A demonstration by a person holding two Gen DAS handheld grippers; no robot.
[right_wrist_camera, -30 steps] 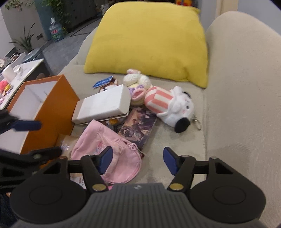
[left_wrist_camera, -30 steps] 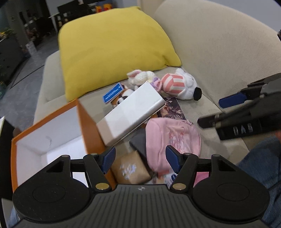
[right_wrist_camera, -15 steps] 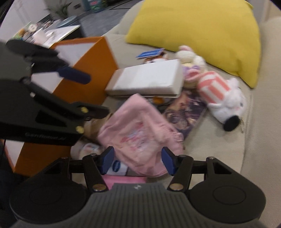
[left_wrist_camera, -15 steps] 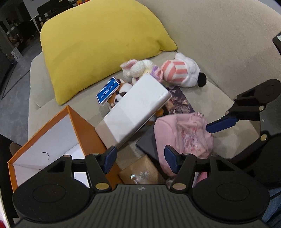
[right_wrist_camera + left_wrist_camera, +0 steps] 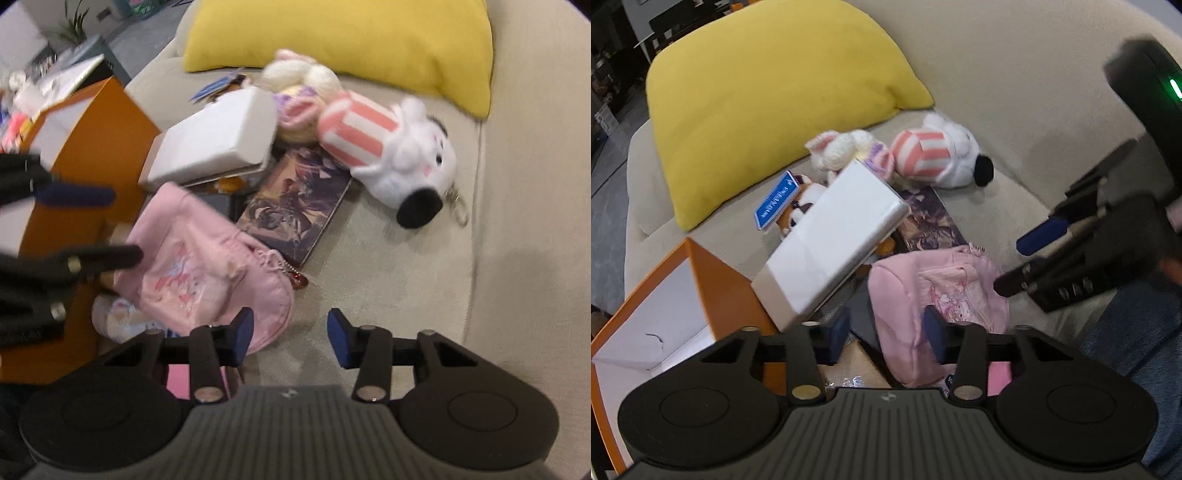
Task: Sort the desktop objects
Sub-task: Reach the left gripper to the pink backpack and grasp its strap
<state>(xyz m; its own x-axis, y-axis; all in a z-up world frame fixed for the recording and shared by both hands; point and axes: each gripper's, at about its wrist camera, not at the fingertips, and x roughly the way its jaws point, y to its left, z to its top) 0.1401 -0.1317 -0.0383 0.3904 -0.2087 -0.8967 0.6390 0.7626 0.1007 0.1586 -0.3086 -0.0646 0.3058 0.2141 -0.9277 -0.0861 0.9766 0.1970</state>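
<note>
A heap of objects lies on a beige sofa seat: a pink pouch (image 5: pixel 934 284) (image 5: pixel 199 266), a white box (image 5: pixel 831 240) (image 5: pixel 218 140), a dark illustrated book (image 5: pixel 927 225) (image 5: pixel 295 206), a pink-striped white plush (image 5: pixel 934 158) (image 5: pixel 388 147) and a cream bunny plush (image 5: pixel 838 151) (image 5: pixel 303 74). An open orange box (image 5: pixel 713 280) (image 5: pixel 99 140) stands at the left. My left gripper (image 5: pixel 886 332) is open, low over the pouch's near edge. My right gripper (image 5: pixel 291 332) is open and empty above bare cushion beside the pouch; it also shows in the left wrist view (image 5: pixel 1027 262).
A large yellow cushion (image 5: pixel 768 92) (image 5: pixel 351 33) leans at the back of the seat. A blue card (image 5: pixel 775 203) and a small brown-white plush (image 5: pixel 801 206) lie behind the white box. A brown packet (image 5: pixel 857 365) lies under the pouch. The sofa backrest (image 5: pixel 1034 92) rises on the right.
Both grippers have shifted: the left has come lower and nearer the pouch, the right has swung right so bare cushion lies between its fingers. Nothing has been grasped.
</note>
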